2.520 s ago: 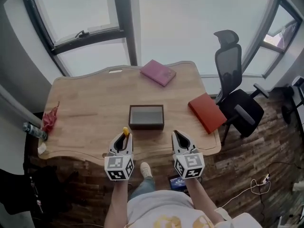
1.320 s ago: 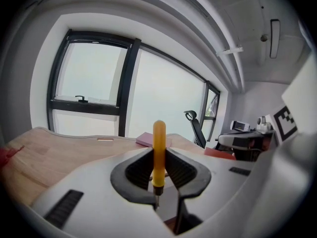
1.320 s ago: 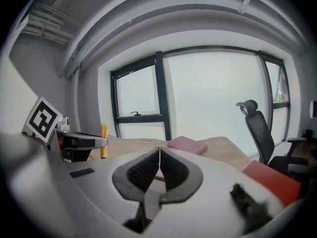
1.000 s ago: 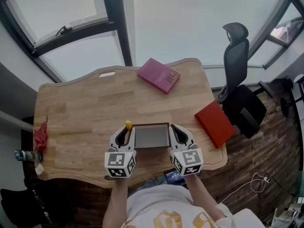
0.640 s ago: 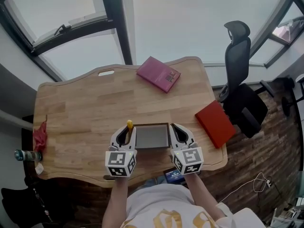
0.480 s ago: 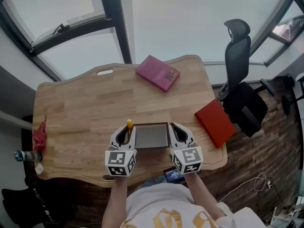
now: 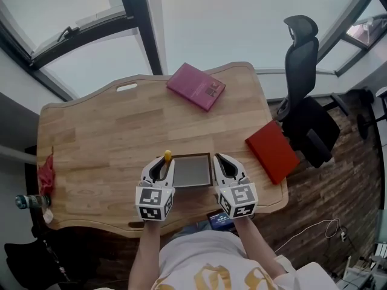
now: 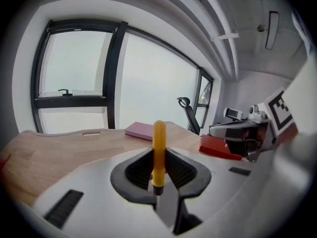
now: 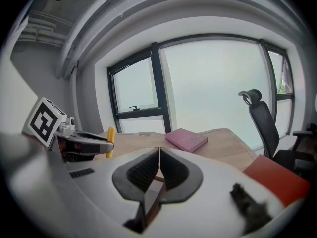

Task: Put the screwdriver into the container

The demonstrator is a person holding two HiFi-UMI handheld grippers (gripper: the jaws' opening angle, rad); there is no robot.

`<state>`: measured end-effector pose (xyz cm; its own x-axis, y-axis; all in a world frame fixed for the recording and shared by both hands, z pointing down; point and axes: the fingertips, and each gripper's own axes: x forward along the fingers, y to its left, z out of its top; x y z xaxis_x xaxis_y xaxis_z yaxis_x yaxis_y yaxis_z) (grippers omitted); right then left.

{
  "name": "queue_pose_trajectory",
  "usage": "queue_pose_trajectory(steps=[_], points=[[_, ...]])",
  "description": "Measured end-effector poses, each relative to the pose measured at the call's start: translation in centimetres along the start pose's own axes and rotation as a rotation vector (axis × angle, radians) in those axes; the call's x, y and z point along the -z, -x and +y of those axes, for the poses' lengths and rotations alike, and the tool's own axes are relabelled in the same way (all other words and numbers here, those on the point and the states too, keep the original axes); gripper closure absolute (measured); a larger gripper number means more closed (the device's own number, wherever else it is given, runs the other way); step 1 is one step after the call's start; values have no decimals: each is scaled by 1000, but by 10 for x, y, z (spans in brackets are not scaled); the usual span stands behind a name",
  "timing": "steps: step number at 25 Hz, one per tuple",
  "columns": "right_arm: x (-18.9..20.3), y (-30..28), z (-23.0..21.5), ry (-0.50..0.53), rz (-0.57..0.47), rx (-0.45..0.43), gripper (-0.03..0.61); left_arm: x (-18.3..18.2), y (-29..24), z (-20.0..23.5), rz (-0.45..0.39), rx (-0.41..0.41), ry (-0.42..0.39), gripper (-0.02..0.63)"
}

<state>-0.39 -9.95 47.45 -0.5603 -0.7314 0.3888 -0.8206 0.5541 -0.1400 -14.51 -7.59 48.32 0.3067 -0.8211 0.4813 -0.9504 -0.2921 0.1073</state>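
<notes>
A screwdriver with a yellow handle (image 8: 159,150) stands upright between the pads of my left gripper (image 8: 158,175), which is shut on it; the handle tip (image 7: 167,155) pokes out past the fingers. In the head view my left gripper (image 7: 163,164) sits just left of the dark grey open container (image 7: 192,171) near the table's front edge. My right gripper (image 7: 221,162) sits just right of the container. Its jaws (image 9: 158,166) are shut together with nothing between them. The container looks empty.
A pink book (image 7: 196,87) lies at the table's far side and a red book (image 7: 271,151) on its right edge. A black office chair (image 7: 302,101) stands beyond the right end. A red bag (image 7: 45,177) and a bottle (image 7: 27,201) sit at the left end.
Since the earliest frame both grippers have moved forward over the table to flank the container. Over the last second they have hardly shifted; only the head camera has drifted slightly.
</notes>
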Motion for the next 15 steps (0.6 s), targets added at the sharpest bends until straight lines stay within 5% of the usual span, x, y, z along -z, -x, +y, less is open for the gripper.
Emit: queue_pose_trajectory(steps=[15], points=[[23,-16,-19,-39,61,-9,546,29,-35,-26,161,112,-161,535]])
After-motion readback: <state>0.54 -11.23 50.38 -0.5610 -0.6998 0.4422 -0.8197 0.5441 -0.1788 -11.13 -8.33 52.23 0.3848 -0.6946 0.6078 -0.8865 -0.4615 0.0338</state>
